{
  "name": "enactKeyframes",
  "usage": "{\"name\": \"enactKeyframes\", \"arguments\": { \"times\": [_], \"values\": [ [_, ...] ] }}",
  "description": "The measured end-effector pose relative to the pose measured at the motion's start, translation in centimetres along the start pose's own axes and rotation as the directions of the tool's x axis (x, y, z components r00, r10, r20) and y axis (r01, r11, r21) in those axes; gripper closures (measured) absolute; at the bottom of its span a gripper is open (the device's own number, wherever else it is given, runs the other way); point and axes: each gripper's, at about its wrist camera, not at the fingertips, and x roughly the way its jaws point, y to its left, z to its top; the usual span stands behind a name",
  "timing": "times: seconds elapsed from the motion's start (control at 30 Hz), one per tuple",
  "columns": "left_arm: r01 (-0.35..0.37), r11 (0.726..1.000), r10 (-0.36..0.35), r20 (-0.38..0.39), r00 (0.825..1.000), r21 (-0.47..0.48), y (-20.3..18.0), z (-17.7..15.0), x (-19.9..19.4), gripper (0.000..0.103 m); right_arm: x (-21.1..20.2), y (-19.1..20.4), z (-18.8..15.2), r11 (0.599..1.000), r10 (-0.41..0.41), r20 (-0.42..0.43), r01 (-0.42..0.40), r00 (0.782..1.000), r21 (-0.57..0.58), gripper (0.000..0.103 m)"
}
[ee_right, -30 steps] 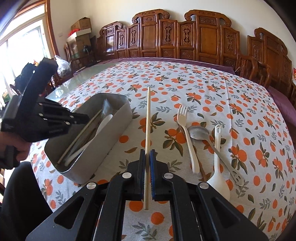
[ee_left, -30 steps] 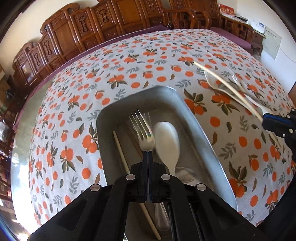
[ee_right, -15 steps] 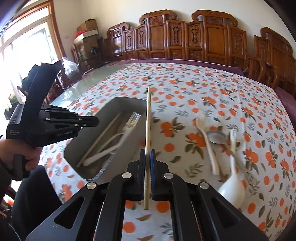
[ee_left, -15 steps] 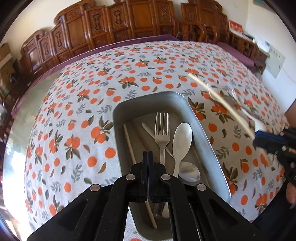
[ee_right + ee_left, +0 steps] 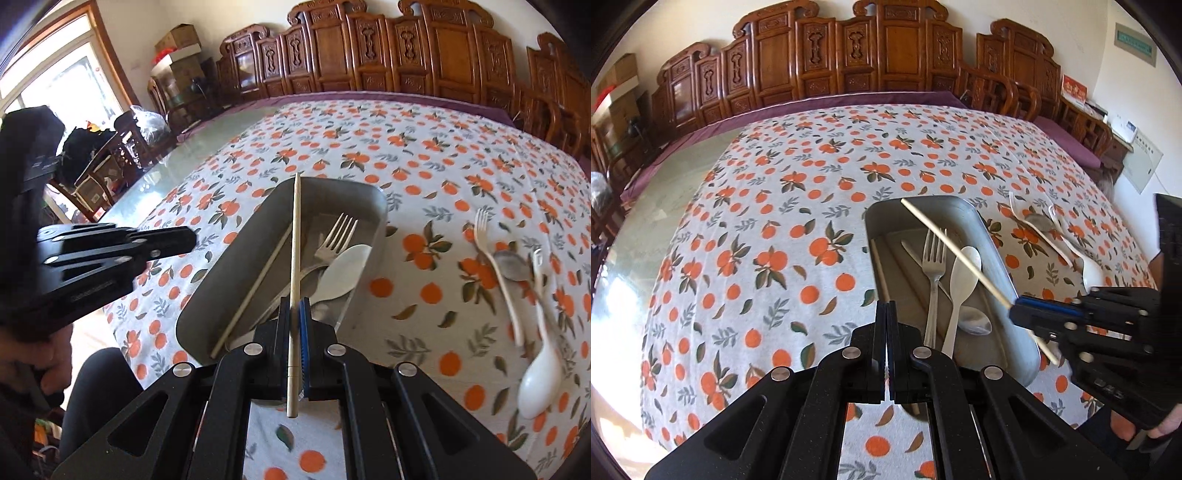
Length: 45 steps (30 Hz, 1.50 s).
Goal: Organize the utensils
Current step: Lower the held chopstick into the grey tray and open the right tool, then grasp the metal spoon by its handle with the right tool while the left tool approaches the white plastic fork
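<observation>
From the left wrist view, the left gripper (image 5: 886, 314) has its jaws pressed together with nothing between them, and it hangs over the orange-print tablecloth (image 5: 768, 229) just beside the near left edge of the metal tray (image 5: 997, 254). Inside the tray lie a metal fork (image 5: 934, 266), a white spoon (image 5: 964, 280), a metal spoon (image 5: 975, 325) and one chopstick (image 5: 881, 273) along the left wall. The right gripper (image 5: 1019, 312) enters from the right, clamped on a second chopstick (image 5: 953, 251), which slants above the tray with its far tip over the tray's back corner. Beyond the tray, on the cloth, more cutlery (image 5: 1049, 232) waits, somewhat blurred.

From the right wrist view, the right gripper (image 5: 295, 314) pinches the chopstick (image 5: 295, 236) near its thick end, jaws closed tight on it; the stick points forward over the tray (image 5: 229, 266), crossing above the chopstick already lying there (image 5: 255, 284). The left gripper (image 5: 184, 236) sits to the left of the tray, over the cloth. To the right, well apart from the tray, a white plastic fork (image 5: 495, 266), a metal spoon (image 5: 513, 264) and a white ladle-style spoon (image 5: 539, 384) lie on the tablecloth.

The step in hand looks like placing the second chopstick into the tray. The next move probably calls for lowering it alongside its partner, roughly parallel, then opening the jaws so it drops flat without bouncing off the fork.
</observation>
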Motion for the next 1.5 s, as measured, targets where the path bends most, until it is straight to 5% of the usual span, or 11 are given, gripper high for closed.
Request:
{"name": "enactKeyframes", "arguments": {
  "times": [0.63,0.97,1.33,1.4,1.5],
  "values": [
    [0.021,0.999,-0.019,0.041,0.999,-0.031,1.3,-1.3,-2.9,0.103,4.9,1.4,0.8,0.999,-0.028,-0.078,0.031,0.997,0.033,0.096],
    [0.026,0.999,-0.024,0.046,0.999,-0.039,1.1,-1.8,-3.6,0.102,2.7,1.5,0.8,1.0,0.017,-0.003,-0.017,1.0,0.005,0.084],
    [0.054,0.998,-0.053,0.062,0.997,-0.02,-2.4,-0.8,-3.7,0.044,-5.1,-4.0,0.3,0.996,-0.07,0.108,0.076,0.992,-0.049,0.084],
    [0.056,0.998,-0.055,0.065,0.996,-0.019,-3.1,-0.4,-3.6,0.025,-5.9,-5.5,0.2,0.993,-0.097,0.114,0.103,0.989,-0.052,0.084],
    [0.06,0.998,-0.059,0.07,0.996,-0.009,-4.3,0.2,-3.3,0.02,-7.0,-8.3,-0.1,0.991,-0.127,0.123,0.132,0.984,-0.033,0.084]
  ]
}}
